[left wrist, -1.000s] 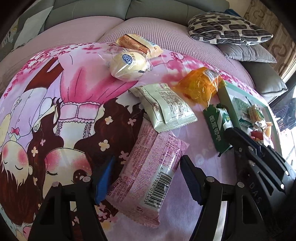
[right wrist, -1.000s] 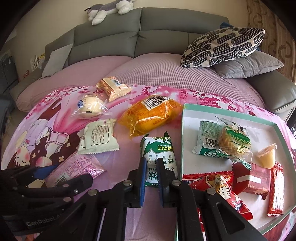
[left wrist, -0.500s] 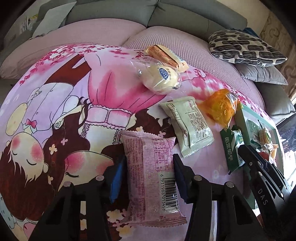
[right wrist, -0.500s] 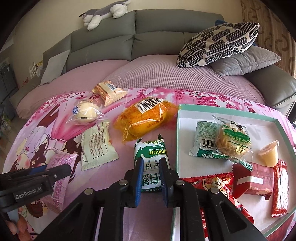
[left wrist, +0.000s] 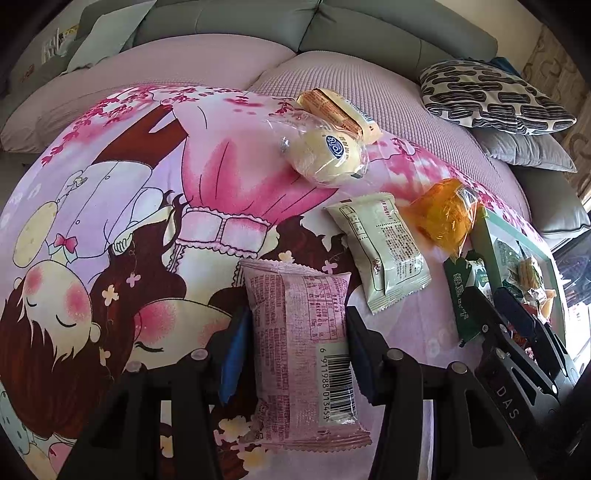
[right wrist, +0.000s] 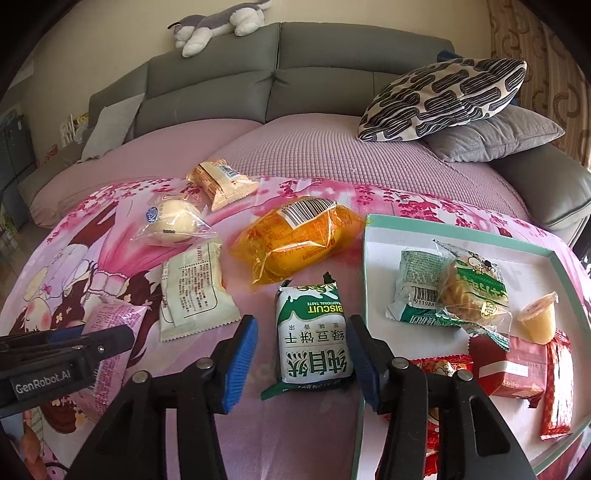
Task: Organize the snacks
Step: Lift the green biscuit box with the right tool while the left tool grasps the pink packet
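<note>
My left gripper [left wrist: 295,354] is open with its jaws on either side of a pink snack pack [left wrist: 301,343] lying on the cartoon blanket. My right gripper [right wrist: 301,358] is open, its jaws straddling a green-and-white biscuit pack [right wrist: 314,339]. A teal-rimmed white tray [right wrist: 461,230] at the right holds several snacks. Loose on the blanket are a pale green pack [right wrist: 194,291], an orange bag [right wrist: 299,236], a round bun in clear wrap [right wrist: 171,221] and a beige pack [right wrist: 219,181].
A patterned pillow [right wrist: 443,99] and a grey pillow [right wrist: 498,136] lie at the back right of the mauve sofa seat [right wrist: 332,155]. A plush toy [right wrist: 218,26] rests on the sofa back. The blanket [left wrist: 110,221] covers the front.
My right gripper has opened from shut and now straddles the biscuit pack. My left gripper has moved forward along the pink pack and squared up with it.
</note>
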`<state>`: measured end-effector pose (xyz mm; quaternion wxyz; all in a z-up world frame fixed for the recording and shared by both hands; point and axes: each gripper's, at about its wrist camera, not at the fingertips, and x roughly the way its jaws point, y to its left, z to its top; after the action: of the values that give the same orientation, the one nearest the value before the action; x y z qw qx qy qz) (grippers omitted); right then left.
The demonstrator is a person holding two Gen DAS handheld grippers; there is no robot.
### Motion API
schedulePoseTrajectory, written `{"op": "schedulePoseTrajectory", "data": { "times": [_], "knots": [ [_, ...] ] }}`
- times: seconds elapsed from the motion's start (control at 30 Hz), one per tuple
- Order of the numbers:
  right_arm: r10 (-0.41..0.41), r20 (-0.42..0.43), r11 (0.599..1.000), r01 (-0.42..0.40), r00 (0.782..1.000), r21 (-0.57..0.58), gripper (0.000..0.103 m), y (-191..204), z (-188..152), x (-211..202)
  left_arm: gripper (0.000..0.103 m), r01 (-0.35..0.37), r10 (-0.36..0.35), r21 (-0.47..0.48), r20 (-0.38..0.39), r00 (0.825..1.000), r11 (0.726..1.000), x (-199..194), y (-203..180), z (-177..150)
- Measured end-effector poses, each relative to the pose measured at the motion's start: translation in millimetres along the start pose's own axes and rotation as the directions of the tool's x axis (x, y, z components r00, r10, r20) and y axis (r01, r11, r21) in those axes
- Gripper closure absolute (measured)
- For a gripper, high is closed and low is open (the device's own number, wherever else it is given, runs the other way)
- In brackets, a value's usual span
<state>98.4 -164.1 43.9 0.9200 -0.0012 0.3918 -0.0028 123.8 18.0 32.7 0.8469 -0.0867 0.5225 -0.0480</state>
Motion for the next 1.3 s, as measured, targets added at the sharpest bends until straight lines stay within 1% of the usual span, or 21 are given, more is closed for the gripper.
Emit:
{"op": "schedulePoseTrajectory", "data": {
  "times": [0.13, 0.23, 0.33, 0.43, 0.5, 0.53, 0.63, 0.67, 0.77, 0.93, 1.03, 1.1, 1.3],
  "knots": [
    [0.001, -0.008, 1.0, -0.001, 1.0, -0.001, 0.048, 1, -1, 1, 0.051, 0.0, 0.0, 0.0, -0.001, 1.0, 1.0, 1, -1, 0],
    [0.017, -0.016, 1.0, -0.017, 1.0, -0.003, 0.047, 3, -2, 0, 0.051, -0.004, 0.004, 0.002, -0.003, 1.0, 1.0, 1, -2, 0],
    [0.067, -0.02, 0.998, -0.067, 0.998, 0.008, 0.047, 4, -2, -2, 0.051, -0.007, 0.007, 0.005, -0.005, 1.0, 1.0, 2, -2, -1],
    [0.135, -0.019, 0.99, -0.134, 0.991, 0.03, 0.047, 7, -1, -3, 0.051, -0.011, 0.011, 0.009, -0.007, 1.0, 1.0, 3, -2, -1],
    [0.148, -0.008, 0.988, -0.148, 0.989, 0.055, 0.047, 5, 0, -5, 0.051, -0.011, 0.011, 0.009, -0.007, 1.0, 1.0, 3, -2, -1],
    [0.14, -0.005, 0.988, -0.139, 0.99, 0.062, 0.047, 4, 0, -5, 0.051, -0.011, 0.011, 0.009, -0.007, 1.0, 1.0, 3, -2, -1],
    [0.061, -0.004, 0.997, -0.061, 0.998, 0.053, 0.047, 2, -1, -3, 0.051, -0.012, 0.012, 0.011, -0.007, 1.0, 1.0, 3, -2, -1],
    [0.052, -0.009, 0.997, -0.051, 0.999, 0.05, 0.047, 1, -1, -1, 0.051, -0.012, 0.012, 0.011, -0.007, 1.0, 1.0, 3, -2, -1],
    [0.052, -0.009, 0.997, -0.052, 0.999, 0.051, 0.048, 1, -1, 1, 0.051, -0.015, 0.015, 0.013, -0.008, 1.0, 1.0, 4, -2, -1],
    [0.055, -0.03, 0.998, -0.054, 0.998, 0.015, 0.048, 11, -2, 4, 0.051, -0.018, 0.018, 0.015, -0.009, 1.0, 1.0, 5, -2, -2],
    [0.051, -0.041, 0.999, -0.05, 0.998, 0.022, 0.049, 11, -4, 7, 0.051, -0.018, 0.018, 0.016, -0.009, 1.0, 1.0, 5, -2, -2],
    [0.047, -0.045, 0.999, -0.046, 0.998, 0.027, 0.052, 10, -5, 8, 0.051, -0.018, 0.018, 0.016, -0.01, 1.0, 1.0, 5, -2, -2],
    [0.024, -0.058, 1.0, -0.024, 0.998, 0.004, 0.056, 14, -6, 12, 0.05, -0.026, 0.026, 0.023, -0.015, 1.0, 0.999, 8, -3, -1]
  ]
}}
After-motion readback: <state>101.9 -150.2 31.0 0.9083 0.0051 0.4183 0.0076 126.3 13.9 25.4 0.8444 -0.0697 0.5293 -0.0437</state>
